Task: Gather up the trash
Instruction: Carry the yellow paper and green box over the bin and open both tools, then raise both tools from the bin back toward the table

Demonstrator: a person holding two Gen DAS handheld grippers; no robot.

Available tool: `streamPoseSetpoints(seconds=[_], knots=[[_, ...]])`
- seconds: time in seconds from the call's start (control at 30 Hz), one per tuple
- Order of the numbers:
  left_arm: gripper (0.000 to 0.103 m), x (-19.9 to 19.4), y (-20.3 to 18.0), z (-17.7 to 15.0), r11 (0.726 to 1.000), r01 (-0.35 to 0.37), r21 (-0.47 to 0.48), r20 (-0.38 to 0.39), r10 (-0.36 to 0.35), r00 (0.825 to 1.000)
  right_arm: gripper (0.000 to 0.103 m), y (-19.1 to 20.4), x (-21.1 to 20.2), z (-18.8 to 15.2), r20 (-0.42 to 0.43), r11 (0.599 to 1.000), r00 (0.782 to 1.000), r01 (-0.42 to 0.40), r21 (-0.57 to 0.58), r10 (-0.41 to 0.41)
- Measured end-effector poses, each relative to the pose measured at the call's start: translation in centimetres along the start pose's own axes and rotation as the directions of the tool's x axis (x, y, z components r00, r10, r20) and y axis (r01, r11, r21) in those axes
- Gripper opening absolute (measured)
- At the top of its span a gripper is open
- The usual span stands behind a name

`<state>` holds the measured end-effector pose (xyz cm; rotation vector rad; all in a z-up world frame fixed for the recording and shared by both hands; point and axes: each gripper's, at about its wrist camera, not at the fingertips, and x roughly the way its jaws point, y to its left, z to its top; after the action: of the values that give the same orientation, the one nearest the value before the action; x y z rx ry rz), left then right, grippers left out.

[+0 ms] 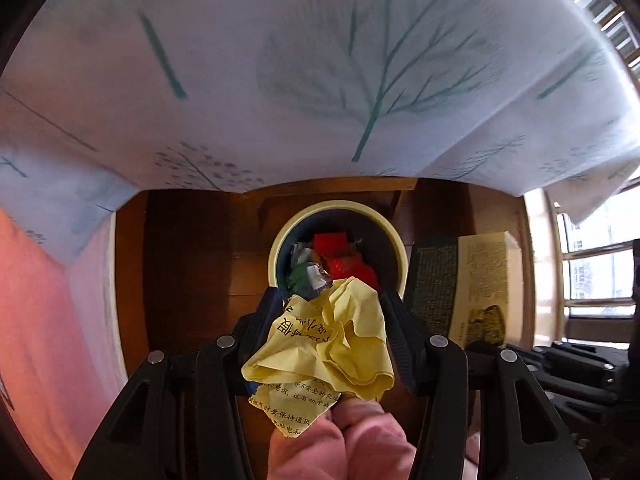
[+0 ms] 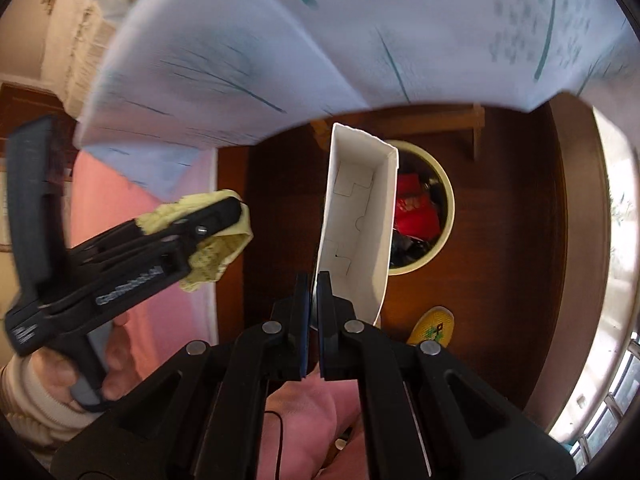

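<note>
Your left gripper (image 1: 326, 332) clamps the crumpled yellow paper (image 1: 324, 344) just near of the bin (image 1: 338, 246); your right gripper (image 2: 314, 320) pinches the white box (image 2: 356, 216), its long axis pointing far.

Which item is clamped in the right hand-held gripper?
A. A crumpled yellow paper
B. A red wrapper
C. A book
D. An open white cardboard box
D: in the right wrist view, the right hand-held gripper pinches one wall of the open white cardboard box, while the crumpled yellow paper sits in the left hand-held gripper above the bin.
</note>
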<state>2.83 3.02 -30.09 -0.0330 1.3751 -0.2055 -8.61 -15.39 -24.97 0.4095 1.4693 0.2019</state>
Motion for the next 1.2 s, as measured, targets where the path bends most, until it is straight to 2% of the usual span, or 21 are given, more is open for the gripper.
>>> streamPoseSetpoints(seconds=[0.23,0.33,0.37,0.43,0.47,0.5,0.53,0.57,0.6,0.63,0.83,1.2], knots=[[0.052,8.0,0.4,0.6,0.999,-0.033,-0.038,-0.02,0.032,0.999,0.001,-3.4,8.7,1.8,-0.027,0.996,0.996,0.087,-0.004,-0.087],[0.058,10.9,1.0,0.8,0.998,-0.035,-0.049,-0.039,0.033,0.999,0.002,-3.8,11.1,2.9,-0.026,0.992,0.992,0.122,0.001,-0.122],[0.061,11.7,1.1,0.8,0.998,-0.037,-0.049,-0.046,0.035,0.998,0.002,-3.9,11.6,3.0,-0.02,0.992,0.991,0.13,0.003,-0.13],[0.075,12.9,1.6,0.7,0.998,-0.05,-0.044,-0.049,0.047,0.998,0.002,-4.2,12.5,3.3,-0.017,0.992,0.992,0.127,0.009,-0.127],[0.085,13.4,1.7,0.6,0.998,-0.056,-0.041,-0.045,0.054,0.998,0.002,-4.3,12.8,3.5,-0.016,0.992,0.992,0.126,0.013,-0.126],[0.088,13.8,1.9,0.7,0.997,-0.06,-0.039,-0.042,0.058,0.997,0.004,-4.4,13.1,3.4,-0.012,0.991,0.991,0.131,0.015,-0.13],[0.088,14.0,2.1,0.6,0.997,-0.064,-0.038,-0.04,0.062,0.997,0.005,-4.8,13.3,3.7,-0.006,0.991,0.991,0.136,0.016,-0.135],[0.088,14.3,2.3,0.6,0.997,-0.068,-0.037,-0.04,0.067,0.997,0.014,-5.3,13.4,4.0,0.001,0.99,0.99,0.14,0.016,-0.14],[0.088,14.5,2.5,0.6,0.997,-0.072,-0.034,-0.04,0.071,0.997,0.031,-5.3,13.5,3.9,0.01,0.989,0.989,0.144,0.018,-0.145],[0.088,14.6,2.6,0.7,0.997,-0.075,-0.032,-0.038,0.074,0.997,0.042,-5.5,13.5,4.1,0.022,0.989,0.989,0.144,0.024,-0.144],[0.088,12.6,3.7,1.0,0.995,-0.089,-0.037,-0.015,0.088,0.996,0.042,-6.1,13.1,4.5,0.08,0.991,0.988,0.128,0.045,-0.131],[0.088,6.5,4.2,1.3,0.99,-0.116,-0.075,0.038,0.119,0.992,0.042,-3.2,9.6,4.8,0.163,0.987,0.974,0.153,0.05,-0.159]])
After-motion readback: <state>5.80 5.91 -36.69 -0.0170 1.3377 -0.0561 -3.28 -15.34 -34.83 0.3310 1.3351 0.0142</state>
